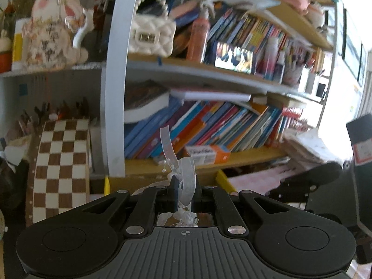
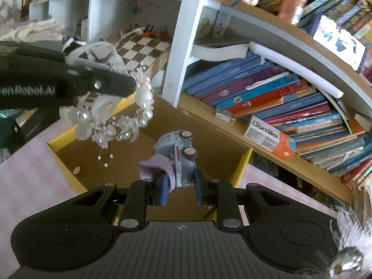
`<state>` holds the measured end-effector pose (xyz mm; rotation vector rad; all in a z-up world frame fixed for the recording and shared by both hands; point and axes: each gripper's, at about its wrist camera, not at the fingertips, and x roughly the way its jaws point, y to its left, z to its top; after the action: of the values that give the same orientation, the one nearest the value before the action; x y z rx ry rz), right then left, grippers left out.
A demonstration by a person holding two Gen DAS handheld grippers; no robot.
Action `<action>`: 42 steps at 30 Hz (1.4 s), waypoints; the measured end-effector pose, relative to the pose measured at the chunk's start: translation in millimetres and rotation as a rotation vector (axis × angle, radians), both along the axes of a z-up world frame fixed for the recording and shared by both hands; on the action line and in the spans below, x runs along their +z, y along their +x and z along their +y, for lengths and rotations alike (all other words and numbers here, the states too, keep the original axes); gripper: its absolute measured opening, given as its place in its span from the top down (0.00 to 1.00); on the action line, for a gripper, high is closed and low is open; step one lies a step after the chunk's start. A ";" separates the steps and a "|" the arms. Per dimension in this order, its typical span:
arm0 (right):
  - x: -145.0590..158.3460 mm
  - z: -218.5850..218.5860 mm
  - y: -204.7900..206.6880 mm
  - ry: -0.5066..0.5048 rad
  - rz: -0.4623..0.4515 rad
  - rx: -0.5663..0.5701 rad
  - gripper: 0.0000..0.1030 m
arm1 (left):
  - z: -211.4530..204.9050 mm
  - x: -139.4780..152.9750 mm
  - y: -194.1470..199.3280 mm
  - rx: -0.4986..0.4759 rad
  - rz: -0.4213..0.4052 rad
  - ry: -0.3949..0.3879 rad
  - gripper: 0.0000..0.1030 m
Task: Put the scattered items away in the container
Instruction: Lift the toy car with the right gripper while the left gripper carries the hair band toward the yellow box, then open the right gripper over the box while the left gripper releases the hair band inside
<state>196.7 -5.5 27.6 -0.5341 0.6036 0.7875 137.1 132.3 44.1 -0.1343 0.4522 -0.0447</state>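
In the left wrist view my left gripper is shut on a white ribbon-and-pearl headpiece, its sheer ribbon curling up between the fingers. The right wrist view shows that same gripper from the side, with the beaded headpiece dangling over the open cardboard box. My right gripper is shut on a grey-blue toy car with pink wheels and a lilac part, held above the box. A yellow corner of the box peeks out low in the left wrist view.
A bookshelf full of slanted books stands right behind the box. A chessboard leans at the left. Pink checked cloth lies around the box. A silvery fluffy item sits at the lower right. A black device is beside me.
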 end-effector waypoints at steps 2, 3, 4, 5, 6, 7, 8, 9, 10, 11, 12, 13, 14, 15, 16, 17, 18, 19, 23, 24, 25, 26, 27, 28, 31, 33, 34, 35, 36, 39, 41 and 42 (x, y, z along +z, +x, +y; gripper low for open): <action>-6.0 6.6 5.5 -0.026 0.006 0.020 0.79 | 1.9 -7.7 6.1 -0.002 0.024 0.001 0.92; -9.3 9.8 8.3 -0.039 0.011 0.031 0.79 | 2.5 -11.4 9.0 -0.004 0.035 0.003 0.92; -12.3 12.5 11.0 -0.051 0.018 0.041 0.79 | 3.0 -14.9 11.8 -0.006 0.047 0.004 0.92; -15.6 15.3 13.7 -0.065 0.027 0.052 0.79 | 3.5 -18.5 14.6 -0.008 0.058 0.006 0.92; -18.7 17.7 16.0 -0.077 0.032 0.061 0.79 | 4.0 -22.2 17.3 -0.010 0.070 0.008 0.92; -21.9 20.0 18.4 -0.090 0.038 0.072 0.79 | 4.5 -25.9 19.9 -0.013 0.082 0.010 0.92; -25.2 22.3 20.8 -0.103 0.043 0.082 0.79 | 5.0 -29.9 22.1 -0.014 0.095 0.012 0.92; -28.5 24.6 23.3 -0.116 0.049 0.093 0.79 | 5.5 -33.8 24.3 -0.015 0.107 0.014 0.92; -31.0 26.9 26.1 -0.128 0.055 0.100 0.79 | 6.1 -37.6 26.4 -0.016 0.120 0.017 0.92; -33.4 29.3 28.9 -0.140 0.061 0.108 0.79 | 6.9 -41.4 28.6 -0.016 0.131 0.018 0.92; -35.2 31.1 31.2 -0.151 0.067 0.115 0.79 | 7.6 -45.1 30.9 -0.016 0.143 0.020 0.92; -37.0 33.3 34.0 -0.161 0.072 0.123 0.79 | 8.4 -48.1 33.0 -0.015 0.152 0.021 0.92; -38.7 35.5 37.0 -0.169 0.078 0.128 0.79 | 9.1 -51.2 35.1 -0.014 0.161 0.022 0.92; -40.5 37.8 40.0 -0.176 0.083 0.133 0.79 | 9.9 -53.5 37.5 -0.013 0.168 0.022 0.92; -42.3 40.1 42.5 -0.182 0.088 0.136 0.79 | 10.5 -55.7 39.4 -0.011 0.175 0.024 0.92; -44.4 42.6 45.4 -0.188 0.094 0.140 0.79 | 11.2 -58.0 41.4 -0.009 0.182 0.025 0.92; -46.3 44.4 47.6 -0.193 0.097 0.140 0.79 | 11.8 -60.2 43.3 -0.008 0.190 0.026 0.92; -48.1 46.2 49.8 -0.197 0.101 0.140 0.79 | 12.5 -62.4 45.2 -0.006 0.197 0.027 0.92; -54.1 50.8 56.2 -0.206 0.123 0.142 0.79 | 13.7 -69.9 49.9 -0.002 0.222 0.036 0.92; -55.6 51.9 57.4 -0.209 0.127 0.142 0.79 | 14.0 -71.4 50.6 -0.001 0.228 0.038 0.92; -57.0 52.9 58.6 -0.211 0.131 0.143 0.79 | 14.4 -72.9 51.3 0.000 0.234 0.041 0.92; -58.5 53.7 59.6 -0.214 0.137 0.144 0.79 | 14.4 -74.0 52.1 0.000 0.239 0.043 0.92; -60.0 54.6 60.7 -0.217 0.143 0.144 0.79 | 14.4 -75.1 53.0 0.001 0.244 0.045 0.92; -61.4 55.1 61.4 -0.219 0.149 0.146 0.79 | 14.3 -75.9 54.0 0.001 0.248 0.046 0.92; -65.2 56.9 62.6 -0.231 0.163 0.152 0.79 | 14.2 -78.8 55.7 -0.001 0.262 0.050 0.92; -67.6 58.1 62.9 -0.241 0.171 0.158 0.79 | 14.0 -81.1 57.5 -0.003 0.274 0.054 0.92; -68.5 58.8 63.0 -0.245 0.174 0.160 0.79 | 13.8 -81.9 57.8 -0.004 0.279 0.056 0.92; -69.3 59.4 63.0 -0.248 0.176 0.163 0.79 | 13.7 -82.7 58.1 -0.005 0.284 0.059 0.92; -70.2 60.1 63.0 -0.252 0.178 0.166 0.79 | 13.7 -83.5 58.2 -0.005 0.288 0.060 0.92; -72.3 61.7 63.2 -0.262 0.185 0.172 0.79 | 13.8 -85.6 59.1 -0.009 0.301 0.063 0.92; -73.9 62.3 64.1 -0.267 0.191 0.173 0.79 | 13.7 -87.1 59.8 -0.010 0.310 0.066 0.92; -74.7 62.6 64.6 -0.270 0.194 0.173 0.79 | 13.8 -87.8 60.1 -0.010 0.314 0.066 0.92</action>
<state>261.3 57.0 -47.1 -0.7701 0.8583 0.9344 197.2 146.1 -43.7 -0.0737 0.7675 -0.0186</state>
